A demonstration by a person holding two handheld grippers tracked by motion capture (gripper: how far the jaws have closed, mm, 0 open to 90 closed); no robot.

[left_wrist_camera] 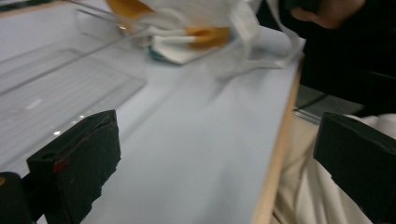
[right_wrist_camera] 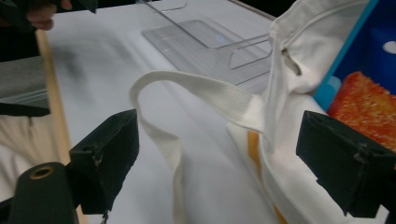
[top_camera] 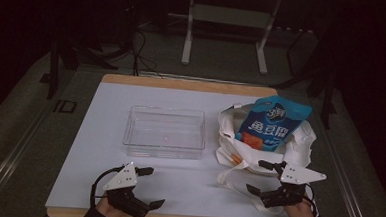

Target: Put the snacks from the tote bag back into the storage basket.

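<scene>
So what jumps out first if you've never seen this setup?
The bright blue snack bag poking out of a white tote bag on the table's right side. Left of it sits a clear plastic tray. Near the front edge, the left gripper and right gripper hover open.

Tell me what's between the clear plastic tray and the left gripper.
Bare white tabletop, by the high view, separates the clear tray from the open left gripper.

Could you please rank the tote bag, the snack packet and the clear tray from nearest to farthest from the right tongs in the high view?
1. Tote bag: its strap lies right by the right tongs.
2. Snack packet: sticking out of the bag, just beyond.
3. Clear tray: mid-table, off to the left.
</scene>
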